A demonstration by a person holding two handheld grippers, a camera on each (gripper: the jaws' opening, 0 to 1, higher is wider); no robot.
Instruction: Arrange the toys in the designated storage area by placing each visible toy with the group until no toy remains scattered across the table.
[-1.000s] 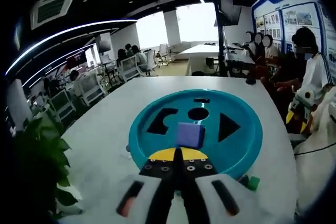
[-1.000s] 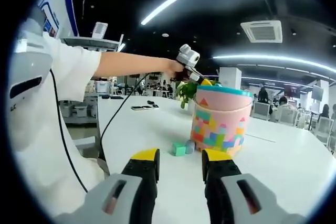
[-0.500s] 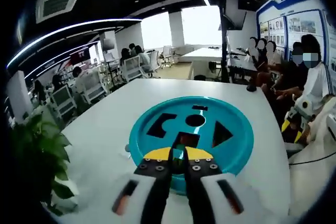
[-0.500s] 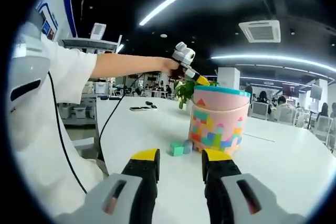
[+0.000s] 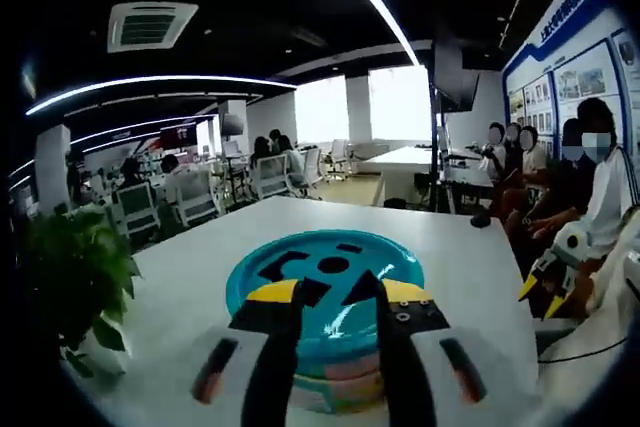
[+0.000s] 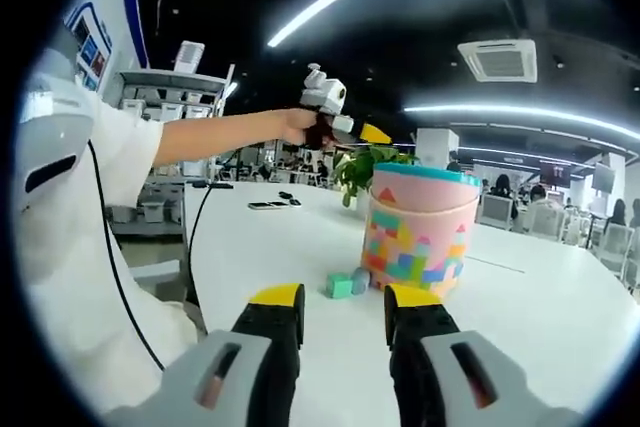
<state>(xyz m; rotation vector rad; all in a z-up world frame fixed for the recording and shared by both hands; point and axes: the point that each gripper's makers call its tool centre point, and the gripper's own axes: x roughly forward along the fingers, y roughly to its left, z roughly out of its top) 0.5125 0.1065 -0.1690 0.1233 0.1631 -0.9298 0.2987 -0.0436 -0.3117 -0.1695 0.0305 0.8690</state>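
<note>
The pink bucket (image 6: 418,230) stands upright on the table (image 6: 560,317), its teal sorter lid (image 5: 325,272) facing up. Green cube (image 6: 340,286) lies beside it. Both grippers' jaws are spread, empty.

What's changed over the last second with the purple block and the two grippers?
The left gripper let go of the purple cube over the teal lid, and the cube is gone, apparently through the square slot. The gripper then opened and drew back above the pink bucket. The right gripper stayed open and still; the green block and its grey neighbour have not moved.
</note>
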